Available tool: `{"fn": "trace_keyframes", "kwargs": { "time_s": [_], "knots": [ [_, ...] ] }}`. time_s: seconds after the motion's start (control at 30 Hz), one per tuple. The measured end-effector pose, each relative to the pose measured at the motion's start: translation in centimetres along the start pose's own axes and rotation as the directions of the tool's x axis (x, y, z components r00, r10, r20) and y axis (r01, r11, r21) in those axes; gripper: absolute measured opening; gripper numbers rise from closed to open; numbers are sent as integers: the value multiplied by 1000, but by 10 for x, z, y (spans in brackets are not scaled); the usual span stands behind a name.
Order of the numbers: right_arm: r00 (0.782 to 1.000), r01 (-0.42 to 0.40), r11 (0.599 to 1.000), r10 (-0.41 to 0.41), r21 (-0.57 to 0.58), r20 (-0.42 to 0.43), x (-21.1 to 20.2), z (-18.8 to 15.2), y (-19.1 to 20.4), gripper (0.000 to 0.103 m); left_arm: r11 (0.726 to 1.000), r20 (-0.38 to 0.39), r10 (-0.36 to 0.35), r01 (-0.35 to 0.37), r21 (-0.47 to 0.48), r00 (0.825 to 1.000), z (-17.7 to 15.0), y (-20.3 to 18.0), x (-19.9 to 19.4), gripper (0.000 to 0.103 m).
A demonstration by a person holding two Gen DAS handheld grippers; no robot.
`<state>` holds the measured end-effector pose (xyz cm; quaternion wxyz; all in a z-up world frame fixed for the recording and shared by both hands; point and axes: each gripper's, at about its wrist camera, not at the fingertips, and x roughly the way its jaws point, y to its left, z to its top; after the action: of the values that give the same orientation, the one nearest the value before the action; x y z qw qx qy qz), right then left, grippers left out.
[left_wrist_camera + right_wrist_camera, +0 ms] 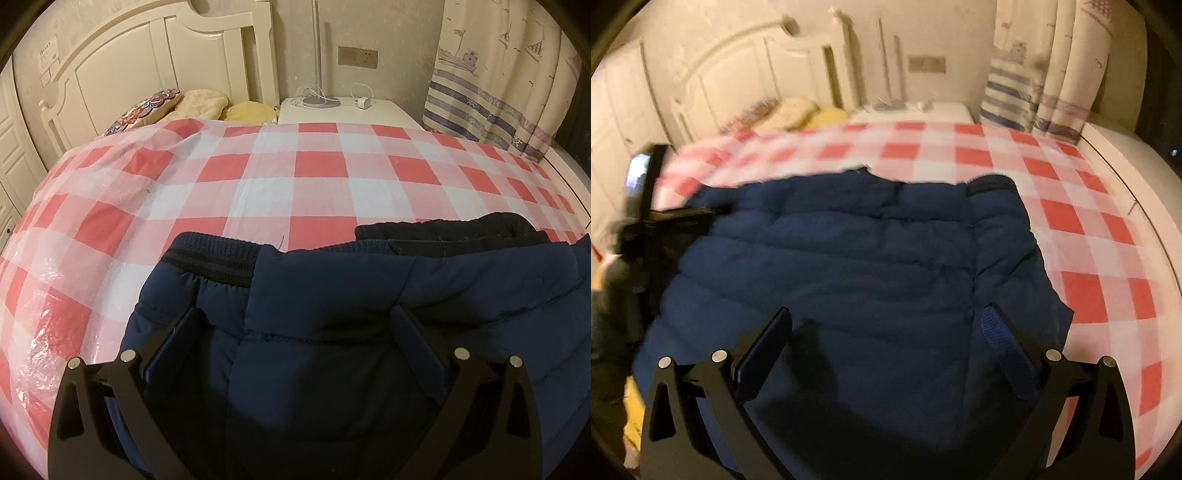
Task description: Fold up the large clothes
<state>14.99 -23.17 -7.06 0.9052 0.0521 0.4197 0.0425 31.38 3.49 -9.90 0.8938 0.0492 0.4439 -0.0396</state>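
A navy padded jacket lies on a bed under a red-and-white checked sheet, near the front edge, with its ribbed hem toward the headboard and a darker lining showing at the far right. On the left, the left gripper hangs over the jacket's left portion with its fingers spread wide and nothing between them; whether the pads touch the cloth cannot be told. Further right, the right gripper is likewise released, fingers apart above the jacket's middle, with a seam running just inside its right finger. The right view is smeared, so fine detail there is unsure. In that view the left tool shows at the jacket's far left edge. The risks I judge from here: the padding is thick and springy, so a shallow pinch may catch only the top layer and the fold would open. The sheet looks glossy and thin, and a low bite could snag it along with the jacket. Uneven lifts by the two tools would skew the fold.
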Motion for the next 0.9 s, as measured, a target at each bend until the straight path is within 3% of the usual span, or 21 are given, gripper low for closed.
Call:
{"fn": "trace_keyframes", "kwargs": {
  "time_s": [0.07,0.1,0.33,0.5,0.6,0.67,0.77,0.9],
  "knots": [
    [998,48,999,-49,-9,-36,5,-12,-8,98,1000,-3,-7,7,-4,1000,0,1,0,101],
    [999,33,999,-33,6,-35,5,-18,-13,98,1000,-2,-9,9,-6,1000,0,2,0,101],
    [994,-17,993,4,120,107,-46,-57,-51,98,1000,1,-8,8,-6,1000,-1,2,0,101],
    [953,-234,928,161,290,255,-72,-115,-94,98,1000,2,-8,8,-6,1000,0,2,0,101],
    [893,-402,853,285,332,348,-69,-146,-108,96,1000,1,-6,6,-5,1000,0,2,0,101],
    [862,-438,841,293,317,413,-73,-158,-109,96,1000,1,-5,5,-5,1000,0,2,0,101],
    [849,-457,834,307,309,429,-74,-157,-108,96,1000,1,-6,6,-5,1000,0,2,0,101],
    [860,-449,835,307,317,408,-73,-155,-104,96,1000,3,-9,9,-8,1000,0,2,0,101]
  ]
}}
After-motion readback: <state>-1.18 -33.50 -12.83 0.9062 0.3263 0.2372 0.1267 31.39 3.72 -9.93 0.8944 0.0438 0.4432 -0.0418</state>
